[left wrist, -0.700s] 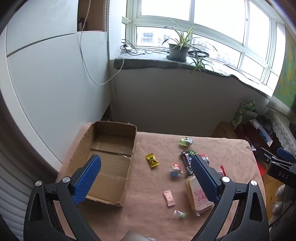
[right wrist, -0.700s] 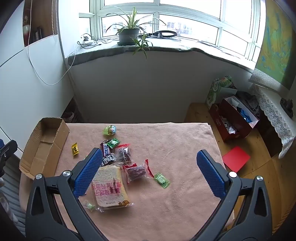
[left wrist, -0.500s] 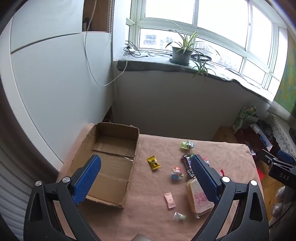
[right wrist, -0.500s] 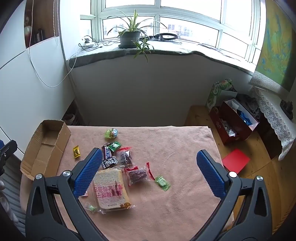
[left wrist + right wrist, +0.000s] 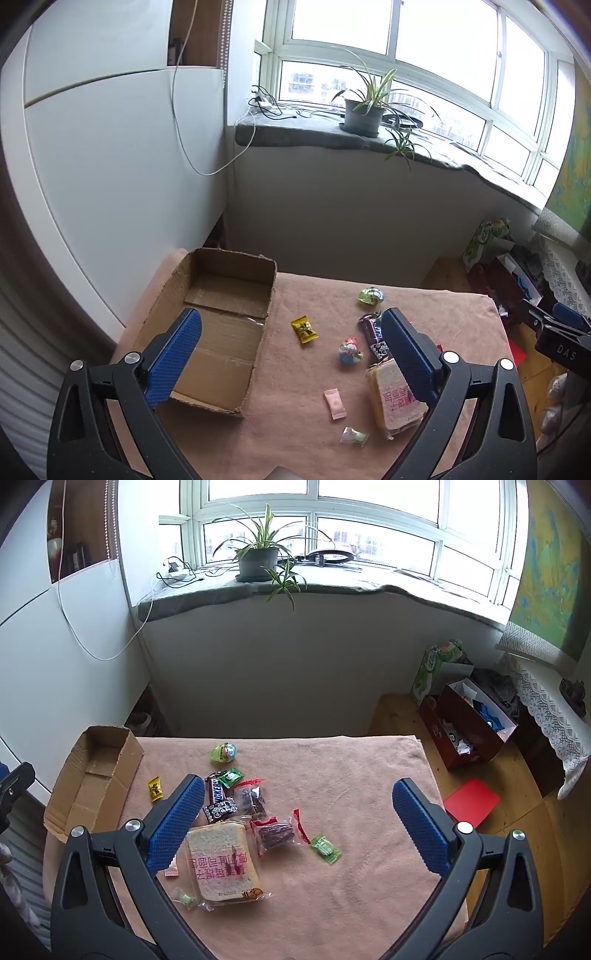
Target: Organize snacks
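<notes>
Both pairs of jaws are spread wide and hold nothing: the left gripper (image 5: pixel 291 354) hangs above the near left part of the table (image 5: pixel 369 775), the right gripper (image 5: pixel 299 823) above its near middle. Nearest the table's front edge lies a small clear-wrapped green sweet (image 5: pixel 354 436), with a pink sachet (image 5: pixel 335 404) just beyond it. Beside them sits the wrapped bread slice (image 5: pixel 221 862), and a dark red-edged packet (image 5: pixel 277 836) touches its right side. A green candy (image 5: pixel 325 848) lies a little apart to the right of that packet. Beyond the bread are a round colourful sweet (image 5: pixel 350 352), a Snickers bar (image 5: pixel 216 794), a second dark packet (image 5: pixel 254 797) and a small green sachet (image 5: pixel 231 777), bunched close together near the table's middle. A yellow candy (image 5: pixel 304 329) lies alone toward the left. Along the left edge stands the open cardboard box (image 5: pixel 221 325). Farthest, near the back edge, rests a green egg-shaped snack (image 5: pixel 223 752).
</notes>
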A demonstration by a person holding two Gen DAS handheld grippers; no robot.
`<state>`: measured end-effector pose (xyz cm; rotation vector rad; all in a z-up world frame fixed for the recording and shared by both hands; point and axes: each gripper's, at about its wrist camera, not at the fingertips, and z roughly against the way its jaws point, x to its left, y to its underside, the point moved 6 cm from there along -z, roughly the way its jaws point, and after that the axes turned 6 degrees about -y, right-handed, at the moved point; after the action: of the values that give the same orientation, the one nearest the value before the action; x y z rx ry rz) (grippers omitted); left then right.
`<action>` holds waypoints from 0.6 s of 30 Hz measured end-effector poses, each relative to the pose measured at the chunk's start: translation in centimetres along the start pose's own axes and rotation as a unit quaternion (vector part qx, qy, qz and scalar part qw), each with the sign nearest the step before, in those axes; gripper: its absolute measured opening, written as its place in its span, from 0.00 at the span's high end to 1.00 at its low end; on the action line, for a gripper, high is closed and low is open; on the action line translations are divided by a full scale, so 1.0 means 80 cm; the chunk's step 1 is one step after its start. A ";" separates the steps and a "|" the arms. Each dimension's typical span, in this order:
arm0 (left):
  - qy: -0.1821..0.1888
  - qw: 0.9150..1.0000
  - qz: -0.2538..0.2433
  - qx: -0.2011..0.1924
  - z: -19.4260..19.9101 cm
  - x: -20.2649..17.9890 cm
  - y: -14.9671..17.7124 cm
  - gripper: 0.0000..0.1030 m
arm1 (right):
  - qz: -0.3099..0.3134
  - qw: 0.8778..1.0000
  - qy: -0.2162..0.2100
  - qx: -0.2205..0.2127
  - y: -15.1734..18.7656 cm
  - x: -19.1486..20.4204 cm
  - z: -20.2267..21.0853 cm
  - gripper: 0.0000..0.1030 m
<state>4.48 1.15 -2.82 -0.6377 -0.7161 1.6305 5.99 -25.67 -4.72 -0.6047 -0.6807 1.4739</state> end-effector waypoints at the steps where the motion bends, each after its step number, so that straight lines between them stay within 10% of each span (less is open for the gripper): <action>1: 0.000 1.000 0.000 -0.001 0.001 0.000 0.000 0.05 | 0.000 1.000 0.000 0.000 0.000 0.000 0.000 0.00; 18: -0.001 1.000 0.000 -0.004 0.002 0.000 0.001 0.05 | -0.002 1.000 0.000 0.002 0.001 0.000 0.000 0.00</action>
<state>4.32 1.16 -2.74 -0.6418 -0.7244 1.6281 5.90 -25.65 -4.80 -0.5994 -0.6798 1.4708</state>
